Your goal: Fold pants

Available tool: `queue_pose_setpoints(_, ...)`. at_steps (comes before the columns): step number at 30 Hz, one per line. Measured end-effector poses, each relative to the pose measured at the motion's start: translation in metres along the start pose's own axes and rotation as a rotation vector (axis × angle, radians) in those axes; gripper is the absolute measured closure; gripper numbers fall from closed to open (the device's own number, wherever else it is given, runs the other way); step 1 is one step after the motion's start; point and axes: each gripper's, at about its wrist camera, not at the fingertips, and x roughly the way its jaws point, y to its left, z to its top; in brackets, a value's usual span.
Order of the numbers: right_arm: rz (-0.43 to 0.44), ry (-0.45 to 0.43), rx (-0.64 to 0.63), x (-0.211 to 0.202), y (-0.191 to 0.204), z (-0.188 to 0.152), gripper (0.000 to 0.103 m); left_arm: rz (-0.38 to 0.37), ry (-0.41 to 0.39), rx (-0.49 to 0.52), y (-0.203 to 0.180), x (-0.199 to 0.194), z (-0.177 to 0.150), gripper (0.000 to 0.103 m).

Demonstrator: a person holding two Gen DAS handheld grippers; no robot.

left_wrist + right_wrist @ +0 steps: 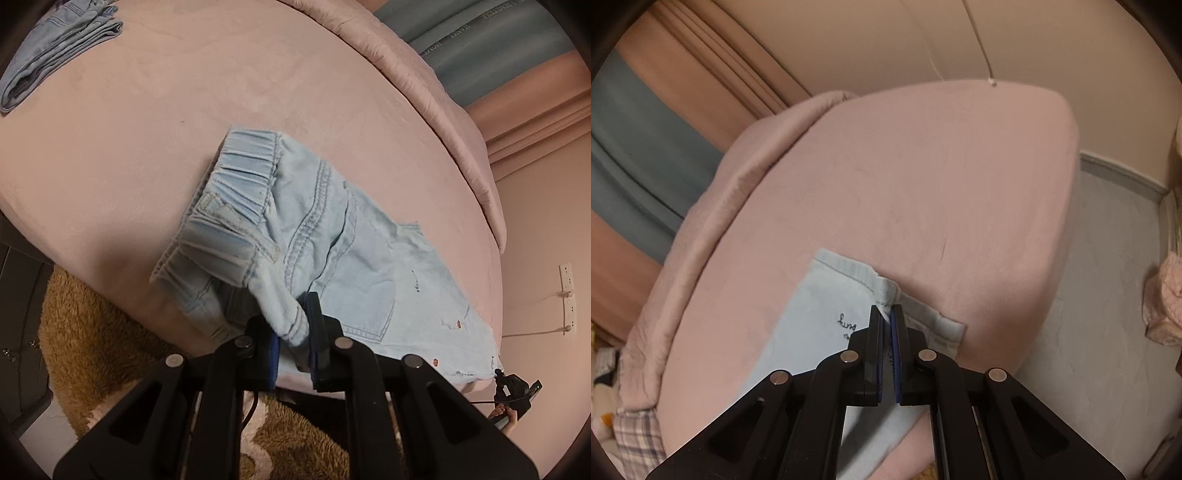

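Observation:
Light blue denim pants [332, 236] lie on a pink bed [184, 122], elastic waistband toward the far left, legs running to the lower right. My left gripper [295, 325] is shut on a bunched fold of the waist end, lifting it slightly off the cover. In the right wrist view the hem end of a pant leg [834, 302] rests on the bed [923, 177]. My right gripper [888, 314] is shut on the hem's corner, which is pinched and turned up between the pads. The far right gripper [517, 391] shows small at the leg end in the left wrist view.
A folded pair of darker blue jeans [55, 48] lies at the far left of the bed. A brown shaggy rug [96, 332] covers the floor below the near edge. A rolled pink blanket [713, 206] borders the bed. Grey floor [1100, 295] lies to the right.

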Motion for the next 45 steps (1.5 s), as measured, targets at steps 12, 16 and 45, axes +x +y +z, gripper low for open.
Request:
queue_pose_setpoints(12,-0.149,0.092,-0.016,0.047,-0.017,-0.015,0.098,0.09,0.065,-0.006,0.013,0.032,-0.01,0.091)
queue_pose_setpoints(16,-0.203,0.1,-0.057,0.049,-0.008,-0.014,0.098,0.07,0.068,-0.013,0.008,0.03,-0.006,0.089)
queue_pose_setpoints(45,0.399,0.626,-0.964,0.08,0.383,-0.237,0.063,0.0,0.031,0.105,0.018,0.045,0.06,0.055)
